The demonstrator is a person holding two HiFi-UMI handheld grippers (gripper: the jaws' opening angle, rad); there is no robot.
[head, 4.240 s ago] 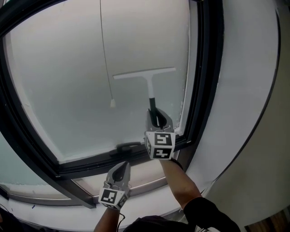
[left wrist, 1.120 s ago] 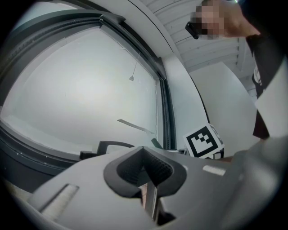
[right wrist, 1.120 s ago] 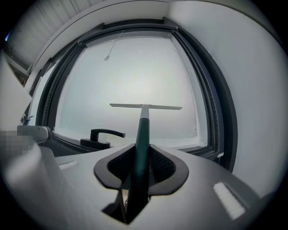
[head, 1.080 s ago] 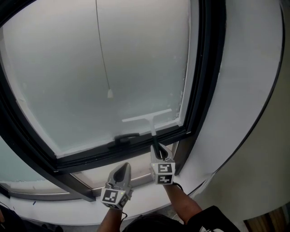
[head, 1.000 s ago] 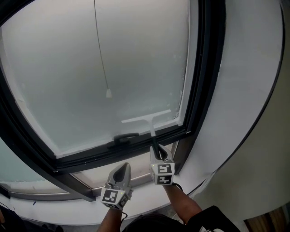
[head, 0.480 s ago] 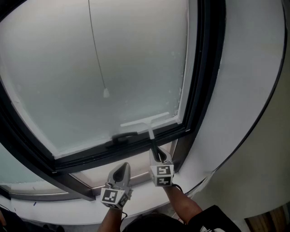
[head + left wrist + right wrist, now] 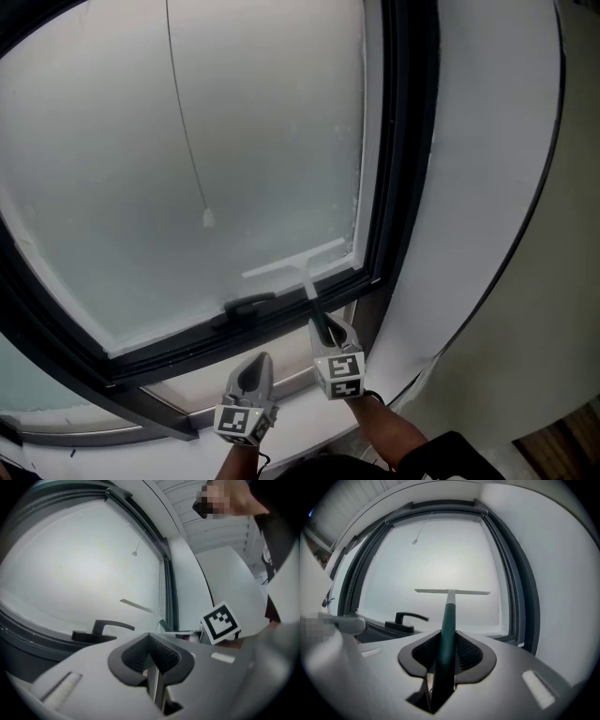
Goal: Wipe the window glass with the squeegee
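Frosted grey window glass [image 7: 94,141] sits in a black metal frame [image 7: 403,141]. White-bladed squeegee with dark green handle [image 7: 298,266] is against the pane's lower right corner, just above the bottom frame. Right tool [image 7: 328,333] is clenched on its handle. Left tool [image 7: 253,367] is clenched empty, below a black lever handle [image 7: 246,305].

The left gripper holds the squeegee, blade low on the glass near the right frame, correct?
No, the right gripper holds the squeegee; the right gripper view shows it clamped between the fingers. The blade is low on the glass near the right frame.
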